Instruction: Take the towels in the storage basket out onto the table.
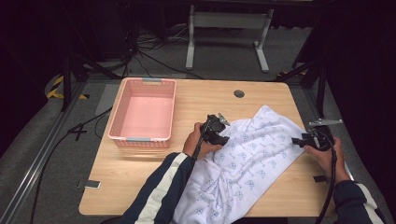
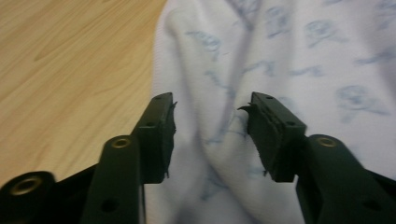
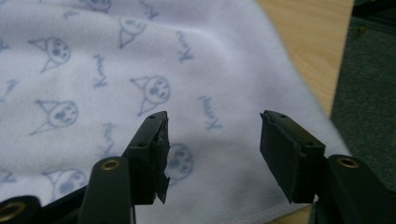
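The white printed cloth [image 1: 247,161] lies spread and rumpled across the right half of the wooden table [image 1: 140,182], one corner reaching toward the far right and its near end hanging over the table's front edge, where the frame cuts it off. A twisted bunch of folds sits near its lower middle, partly hidden by the person's striped sleeve [image 1: 161,196]. The left gripper [image 1: 223,133] is over the cloth's left edge; in the left gripper view its jaws stand apart with a raised fold [image 2: 215,135] between them, the pads seemingly not pressing on it, though blur makes this hard to judge. The right gripper [image 1: 299,141] is at the cloth's right edge, close to the table's right side; in the right gripper view its jaws are open above the hemmed border [image 3: 210,205], holding nothing. Bare wood lies left of the cloth, up to the pink basket [image 1: 120,126] standing at the far left.
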